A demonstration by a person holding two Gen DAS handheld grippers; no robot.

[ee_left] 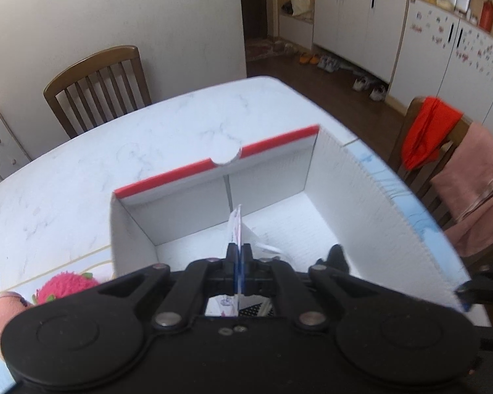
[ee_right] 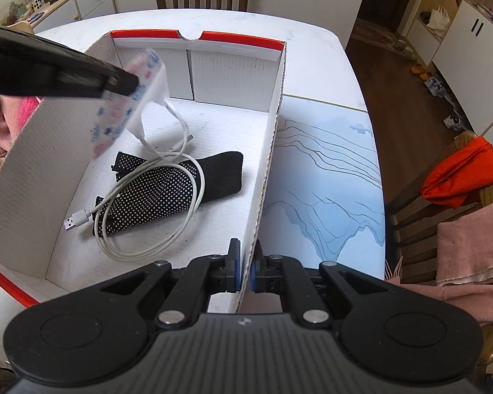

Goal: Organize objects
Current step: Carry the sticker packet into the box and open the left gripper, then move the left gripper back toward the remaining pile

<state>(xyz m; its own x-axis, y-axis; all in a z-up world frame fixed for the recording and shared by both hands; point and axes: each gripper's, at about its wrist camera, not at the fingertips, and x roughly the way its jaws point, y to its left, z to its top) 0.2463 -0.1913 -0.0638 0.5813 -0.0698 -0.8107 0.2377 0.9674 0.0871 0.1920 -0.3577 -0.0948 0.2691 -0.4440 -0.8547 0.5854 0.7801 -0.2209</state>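
A white cardboard box [ee_right: 266,151] with a red rim stands open on the table; it also shows in the left wrist view [ee_left: 361,190]. Inside lie a black dotted glove [ee_right: 167,193] and a coiled white USB cable [ee_right: 148,229]. My left gripper [ee_left: 238,256] is shut on a printed face mask [ee_left: 235,226] and holds it above the box's inside; the mask [ee_right: 128,108] and the left gripper [ee_right: 128,82] show in the right wrist view. My right gripper [ee_right: 245,262] is shut on the box's right wall.
A pink plush toy [ee_left: 64,285] and a pink cloth [ee_left: 3,312] lie left of the box. A blue-printed mat [ee_right: 325,177] lies right of it. Wooden chairs [ee_left: 98,85] stand around the marble table [ee_left: 82,164]; one holds orange and pink cloths [ee_right: 466,197].
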